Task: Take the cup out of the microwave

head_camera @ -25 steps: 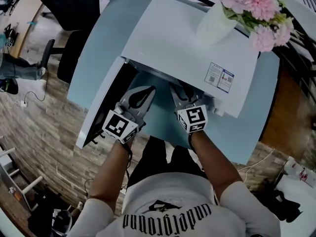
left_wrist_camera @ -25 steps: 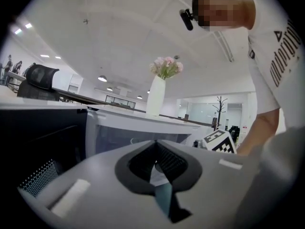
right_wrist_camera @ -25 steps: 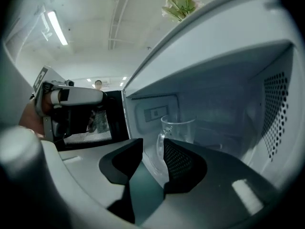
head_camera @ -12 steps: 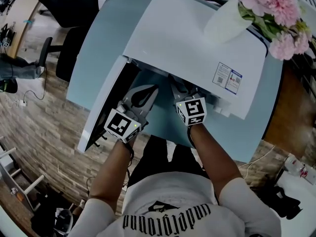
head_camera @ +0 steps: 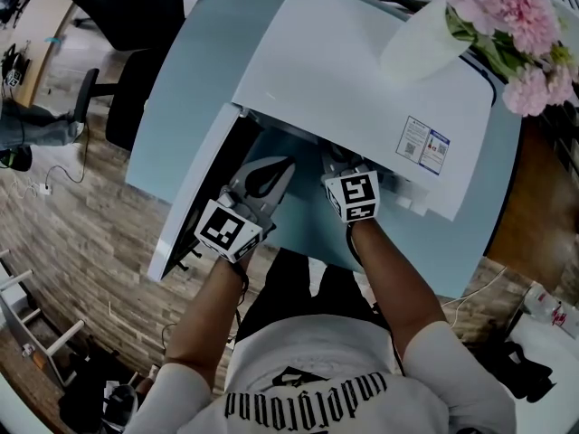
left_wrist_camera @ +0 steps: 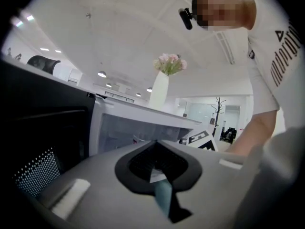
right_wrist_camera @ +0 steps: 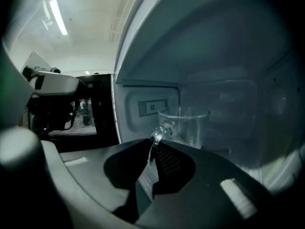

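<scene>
A clear glass cup [right_wrist_camera: 183, 125] stands inside the white microwave [head_camera: 362, 70], whose door [head_camera: 194, 197] hangs open to the left. In the right gripper view, my right gripper [right_wrist_camera: 151, 159] reaches into the cavity with its jaws closing, and the cup's handle [right_wrist_camera: 156, 136] sits pinched between them. In the head view only the right gripper's marker cube [head_camera: 351, 197] shows, at the microwave's mouth; the cup is hidden there. My left gripper [head_camera: 270, 177] hovers just outside the opening beside the door, shut and holding nothing.
A white vase of pink flowers [head_camera: 425, 48] stands on top of the microwave. The microwave rests on a pale blue table [head_camera: 194, 52]. A black office chair [head_camera: 122, 107] stands on the wooden floor to the left.
The right gripper has pushed a little deeper into the microwave's opening. The left gripper has stayed by the open door.
</scene>
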The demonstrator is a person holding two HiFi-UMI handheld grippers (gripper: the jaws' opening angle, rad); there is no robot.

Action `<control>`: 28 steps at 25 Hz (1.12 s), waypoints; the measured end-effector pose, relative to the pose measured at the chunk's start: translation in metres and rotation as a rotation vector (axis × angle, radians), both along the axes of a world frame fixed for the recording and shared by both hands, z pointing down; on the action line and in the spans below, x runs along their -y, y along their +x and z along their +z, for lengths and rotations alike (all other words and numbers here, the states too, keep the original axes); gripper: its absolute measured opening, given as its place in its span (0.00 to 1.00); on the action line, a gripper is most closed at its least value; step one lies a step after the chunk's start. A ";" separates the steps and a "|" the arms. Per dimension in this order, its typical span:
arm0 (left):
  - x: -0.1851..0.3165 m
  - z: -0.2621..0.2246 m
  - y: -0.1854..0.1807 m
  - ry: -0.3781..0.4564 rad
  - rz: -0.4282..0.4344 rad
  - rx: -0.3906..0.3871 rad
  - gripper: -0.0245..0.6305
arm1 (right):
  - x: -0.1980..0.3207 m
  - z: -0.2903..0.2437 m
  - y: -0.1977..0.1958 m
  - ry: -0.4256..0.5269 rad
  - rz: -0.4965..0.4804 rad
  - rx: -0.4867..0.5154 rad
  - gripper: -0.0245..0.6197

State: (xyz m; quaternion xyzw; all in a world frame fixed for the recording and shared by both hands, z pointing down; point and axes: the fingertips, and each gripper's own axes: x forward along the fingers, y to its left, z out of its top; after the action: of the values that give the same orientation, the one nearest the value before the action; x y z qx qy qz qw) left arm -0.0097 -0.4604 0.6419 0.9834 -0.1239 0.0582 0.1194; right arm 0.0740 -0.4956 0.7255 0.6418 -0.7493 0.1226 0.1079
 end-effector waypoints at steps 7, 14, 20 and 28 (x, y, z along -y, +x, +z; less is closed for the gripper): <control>-0.002 0.001 -0.001 -0.007 -0.009 0.002 0.11 | -0.005 -0.003 -0.003 0.014 -0.035 0.013 0.07; -0.010 -0.007 -0.003 -0.001 -0.025 0.000 0.11 | -0.022 -0.014 -0.012 0.028 -0.061 0.059 0.05; -0.028 -0.018 -0.004 0.015 -0.035 -0.001 0.11 | -0.051 -0.024 -0.018 0.025 -0.101 0.068 0.05; -0.059 -0.036 -0.003 0.024 -0.066 -0.019 0.11 | -0.099 -0.035 -0.030 0.025 -0.162 0.094 0.05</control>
State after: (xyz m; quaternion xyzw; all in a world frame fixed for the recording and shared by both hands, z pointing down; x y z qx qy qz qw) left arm -0.0126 -0.4012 0.6055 0.9806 -0.1557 0.0436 0.1104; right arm 0.0440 -0.3969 0.6907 0.5740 -0.8043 0.1343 0.0740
